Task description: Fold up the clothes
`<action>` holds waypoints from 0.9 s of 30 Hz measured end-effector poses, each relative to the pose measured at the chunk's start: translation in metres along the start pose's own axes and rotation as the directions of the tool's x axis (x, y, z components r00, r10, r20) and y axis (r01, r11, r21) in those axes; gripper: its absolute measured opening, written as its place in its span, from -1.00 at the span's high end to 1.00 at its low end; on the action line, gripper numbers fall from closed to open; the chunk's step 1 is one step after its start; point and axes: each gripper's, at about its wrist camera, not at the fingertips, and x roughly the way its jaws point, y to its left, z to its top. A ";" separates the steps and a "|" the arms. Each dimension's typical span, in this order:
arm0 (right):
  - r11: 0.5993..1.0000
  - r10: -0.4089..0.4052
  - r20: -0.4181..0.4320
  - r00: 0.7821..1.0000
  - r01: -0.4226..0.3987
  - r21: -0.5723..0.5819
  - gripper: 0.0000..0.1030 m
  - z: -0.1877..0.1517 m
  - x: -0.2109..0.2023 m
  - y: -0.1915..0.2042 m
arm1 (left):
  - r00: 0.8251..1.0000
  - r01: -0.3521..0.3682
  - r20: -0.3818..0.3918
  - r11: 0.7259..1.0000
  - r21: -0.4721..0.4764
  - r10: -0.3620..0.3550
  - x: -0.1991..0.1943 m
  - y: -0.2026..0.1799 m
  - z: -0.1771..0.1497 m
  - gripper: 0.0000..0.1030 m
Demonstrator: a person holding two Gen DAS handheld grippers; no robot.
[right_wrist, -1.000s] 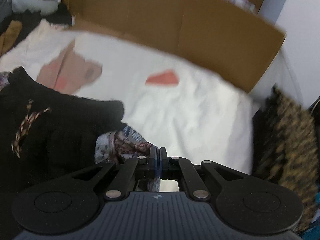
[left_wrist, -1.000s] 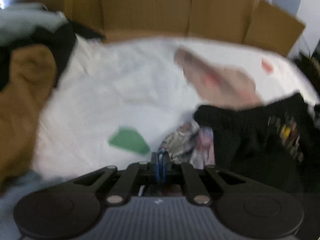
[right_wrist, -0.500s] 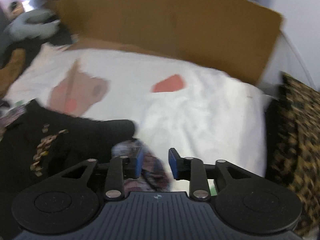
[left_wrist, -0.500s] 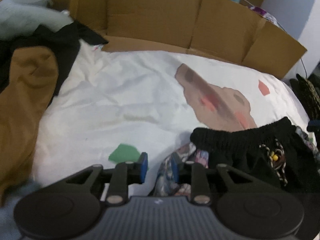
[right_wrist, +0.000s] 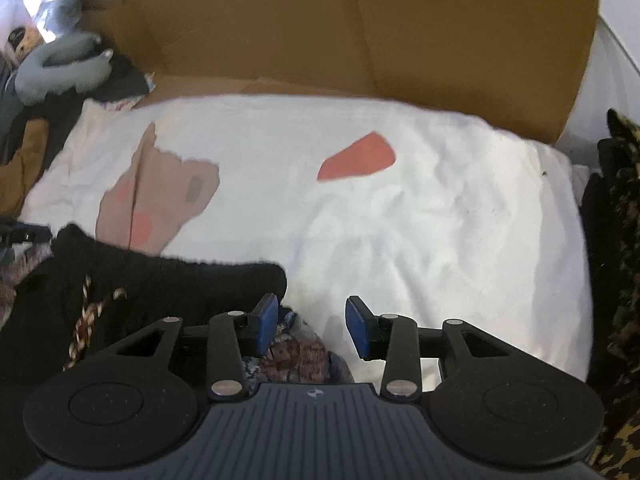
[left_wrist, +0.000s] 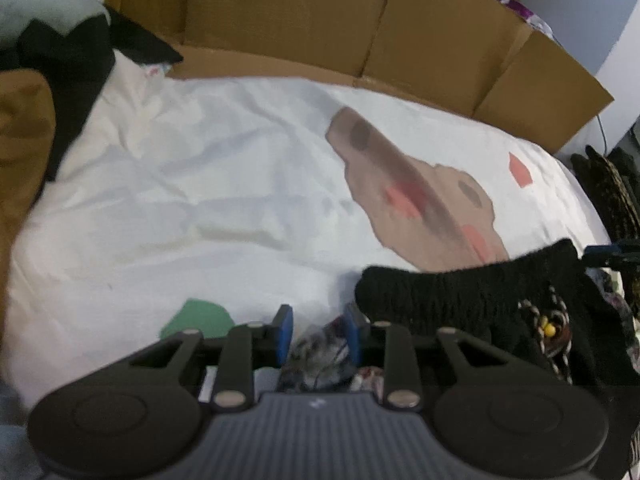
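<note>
A garment with a black elastic waistband [left_wrist: 452, 292] and patterned fabric [left_wrist: 320, 354] lies on the white printed sheet [left_wrist: 208, 184]. A braided drawstring [left_wrist: 540, 328] lies on the black part. My left gripper [left_wrist: 318, 334] is open over the garment's left corner, with patterned cloth between the jaws but not pinched. My right gripper [right_wrist: 312, 322] is open over the right corner of the waistband [right_wrist: 172, 280]; patterned fabric [right_wrist: 300, 354] sits below the left pad. The right gripper's tip shows at the far right of the left wrist view [left_wrist: 608, 254].
Cardboard walls [left_wrist: 320, 16] stand behind the sheet. A pile of brown [left_wrist: 20, 128], black and grey clothes lies at the left. A leopard-print cloth [right_wrist: 620, 240] hangs at the right edge. A grey plush [right_wrist: 60, 68] lies at the far left.
Both grippers were shut on the garment's corners a second ago and have since opened, wider now. The garment has settled onto the sheet.
</note>
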 end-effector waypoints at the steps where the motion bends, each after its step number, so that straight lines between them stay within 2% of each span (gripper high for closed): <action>1: 1.000 0.008 -0.015 1.000 -0.008 0.001 0.14 -0.003 0.002 0.000 | 1.000 0.004 -0.003 1.000 0.007 -0.004 0.000 -0.001 -0.002 0.42; 7: 0.994 -0.001 -0.085 0.996 -0.008 -0.109 0.14 -0.014 0.010 0.008 | 1.000 0.018 -0.025 1.000 0.021 -0.017 -0.002 -0.001 -0.005 0.46; 9: 0.983 -0.010 -0.101 0.995 -0.009 -0.185 0.14 -0.015 0.010 0.013 | 0.999 0.048 0.018 0.998 -0.027 -0.048 -0.016 0.005 0.001 0.45; 12: 0.965 -0.006 -0.104 0.995 -0.022 -0.262 0.14 -0.009 0.001 0.015 | 0.996 0.062 0.065 0.998 0.002 -0.062 -0.035 0.006 0.008 0.28; 14: 0.967 0.013 -0.092 0.996 -0.035 -0.251 0.14 -0.004 -0.006 0.012 | 0.997 0.058 0.040 0.997 0.052 -0.061 -0.031 -0.001 0.010 0.28; 22: 0.979 0.074 -0.100 0.992 -0.092 -0.183 0.14 0.004 0.000 0.007 | 0.996 0.088 -0.040 0.995 0.056 -0.086 0.003 -0.009 0.004 0.27; 24: 0.979 0.080 -0.113 0.990 -0.099 -0.177 0.14 0.002 0.005 0.007 | 0.995 0.085 -0.059 0.995 0.057 -0.082 0.009 -0.008 0.002 0.15; 27: 0.981 0.095 -0.130 0.987 -0.115 -0.157 0.14 0.001 0.013 0.005 | 0.993 0.086 -0.087 0.994 0.071 -0.079 0.016 -0.009 0.001 0.11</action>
